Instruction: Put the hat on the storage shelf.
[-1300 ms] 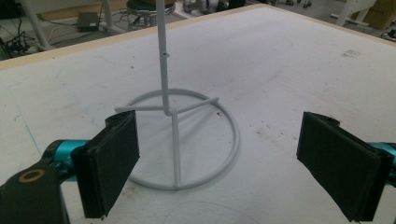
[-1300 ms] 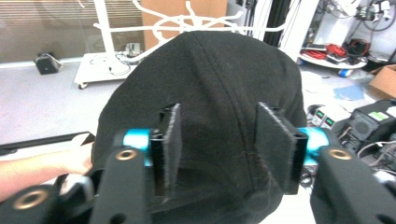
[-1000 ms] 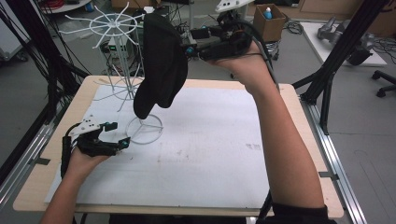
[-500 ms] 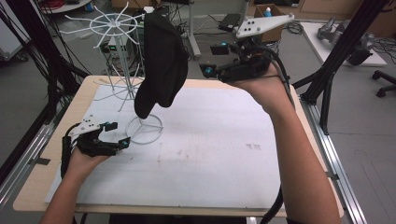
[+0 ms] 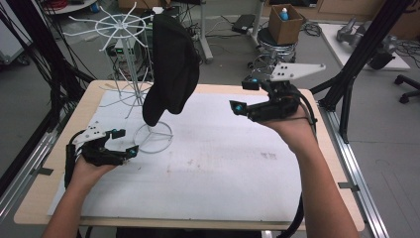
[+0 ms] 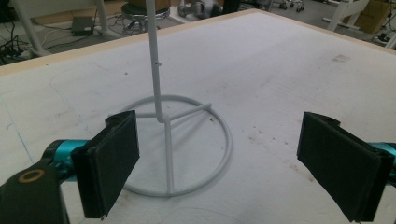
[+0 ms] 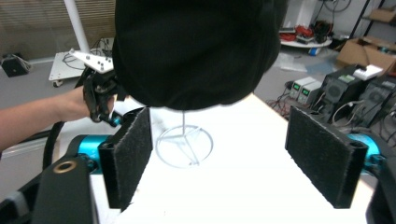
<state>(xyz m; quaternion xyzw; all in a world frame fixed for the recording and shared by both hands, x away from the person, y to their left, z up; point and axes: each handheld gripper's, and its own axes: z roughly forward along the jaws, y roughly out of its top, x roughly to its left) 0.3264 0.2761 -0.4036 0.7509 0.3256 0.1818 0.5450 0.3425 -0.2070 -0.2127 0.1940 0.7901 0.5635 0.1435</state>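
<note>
A black cap (image 5: 171, 67) hangs on top of a thin white wire stand (image 5: 154, 136) near the table's back left; it also looms large in the right gripper view (image 7: 196, 51). My right gripper (image 5: 239, 96) hovers open to the right of the cap, apart from it, its pads (image 7: 126, 154) wide and nothing between them. My left gripper (image 5: 125, 142) rests low on the table, open, just left of the stand's round base (image 6: 177, 144). Nothing sits between its pads (image 6: 109, 163).
A white sheet (image 5: 237, 163) covers the wooden table (image 5: 44, 198). A second white spoked rack (image 5: 121, 25) stands behind the cap. Black frame posts (image 5: 364, 54) rise at the right. A stool (image 5: 280, 47) with a cardboard box stands beyond the far edge.
My right gripper has let go of the cap and drawn back to the right and down, jaws open. The cap now hangs alone on the stand. The left gripper has stayed put.
</note>
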